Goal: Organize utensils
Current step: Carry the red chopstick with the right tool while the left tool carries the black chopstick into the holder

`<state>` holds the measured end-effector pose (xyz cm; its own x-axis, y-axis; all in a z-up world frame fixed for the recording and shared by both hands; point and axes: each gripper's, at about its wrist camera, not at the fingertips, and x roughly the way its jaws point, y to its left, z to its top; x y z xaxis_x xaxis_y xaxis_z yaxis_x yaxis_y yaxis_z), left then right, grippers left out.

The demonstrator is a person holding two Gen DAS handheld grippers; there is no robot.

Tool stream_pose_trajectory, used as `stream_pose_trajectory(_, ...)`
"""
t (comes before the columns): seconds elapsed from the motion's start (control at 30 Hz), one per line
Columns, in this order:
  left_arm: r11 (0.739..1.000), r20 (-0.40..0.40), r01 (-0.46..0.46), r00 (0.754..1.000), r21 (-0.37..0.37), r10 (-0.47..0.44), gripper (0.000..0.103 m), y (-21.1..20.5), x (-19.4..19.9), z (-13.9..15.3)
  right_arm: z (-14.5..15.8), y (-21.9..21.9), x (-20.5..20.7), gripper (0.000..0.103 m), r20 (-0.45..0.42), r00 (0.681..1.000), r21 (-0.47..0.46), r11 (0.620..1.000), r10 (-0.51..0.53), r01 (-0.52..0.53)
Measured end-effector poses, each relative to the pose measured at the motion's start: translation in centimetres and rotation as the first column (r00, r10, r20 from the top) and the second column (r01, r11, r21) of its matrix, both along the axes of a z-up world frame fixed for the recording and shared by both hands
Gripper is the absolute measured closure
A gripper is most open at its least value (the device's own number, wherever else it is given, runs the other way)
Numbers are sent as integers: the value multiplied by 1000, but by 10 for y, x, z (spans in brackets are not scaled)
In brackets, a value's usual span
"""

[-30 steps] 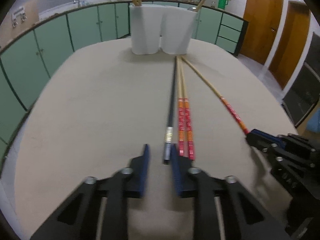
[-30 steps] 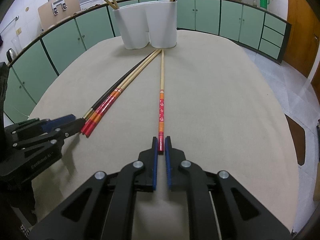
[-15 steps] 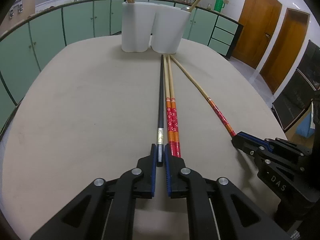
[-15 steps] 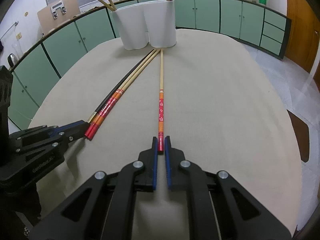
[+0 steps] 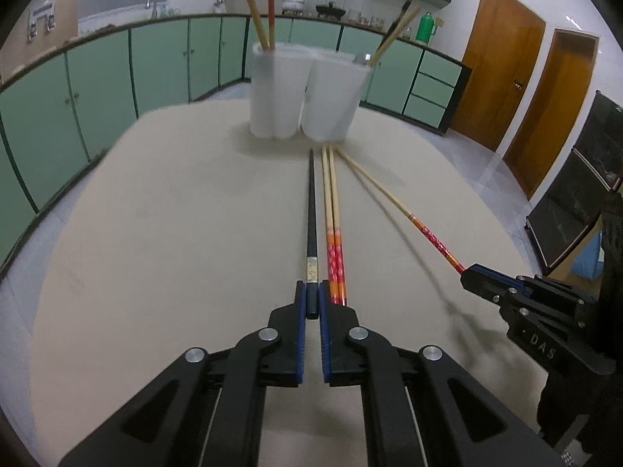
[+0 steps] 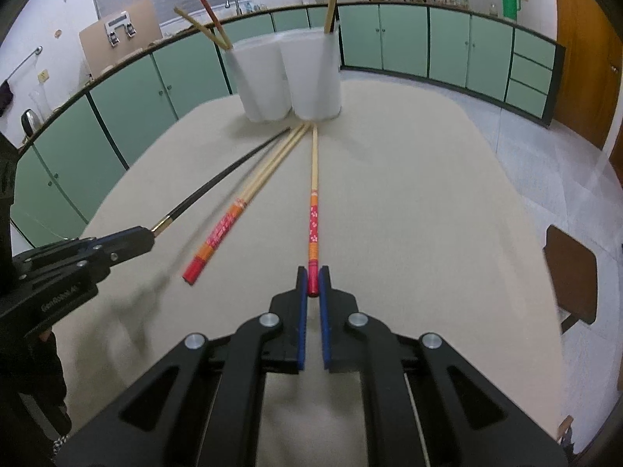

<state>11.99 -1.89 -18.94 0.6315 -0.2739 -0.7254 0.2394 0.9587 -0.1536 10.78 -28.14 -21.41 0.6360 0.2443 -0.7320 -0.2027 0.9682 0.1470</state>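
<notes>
Beige table (image 5: pixel 155 233) carries two white holders (image 5: pixel 307 93) at its far end, chopsticks fanning out from their base. The left gripper (image 5: pixel 311 303) is clamped on the black chopstick (image 5: pixel 311 202); the right gripper (image 6: pixel 312 284) pinches the lone red-handled chopstick (image 6: pixel 313 202). Gripped only at the tips, either could pivot or slip when lifted, or nudge the loose red pair (image 5: pixel 334 233). The holders' contents are mostly hidden, and motion blur smears the far ends.
</notes>
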Motion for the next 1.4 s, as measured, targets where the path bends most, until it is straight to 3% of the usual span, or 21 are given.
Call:
stream_pose_trajectory(0.3, 1000, 143, -23, 989, -16, 25, 97, 16, -8, 59, 52, -10, 0, 98, 90, 996, 29, 1000, 3, -6)
stream_pose_trajectory(0.63, 1000, 319, -10, 948, -25, 18, 97, 24, 3, 134, 130, -13, 20, 98, 217, 975, 4, 999, 39, -40)
stream_pose_trajectory(0.8, 1000, 346, 27, 938, 1, -25, 97, 18, 17, 153, 156, -11, 39, 98, 214, 974, 6, 997, 73, -76)
stream_pose_trajectory(1.17, 997, 353, 71, 933, 16, -73, 97, 4, 32, 165, 192, -2, 58, 98, 222, 965, -12, 990, 140, -141)
stream_pose_trajectory(1.4, 996, 419, 90, 905, -5, -80, 97, 1, 41, 198, 249, -5, 75, 98, 323, 935, 1, 988, 146, -155)
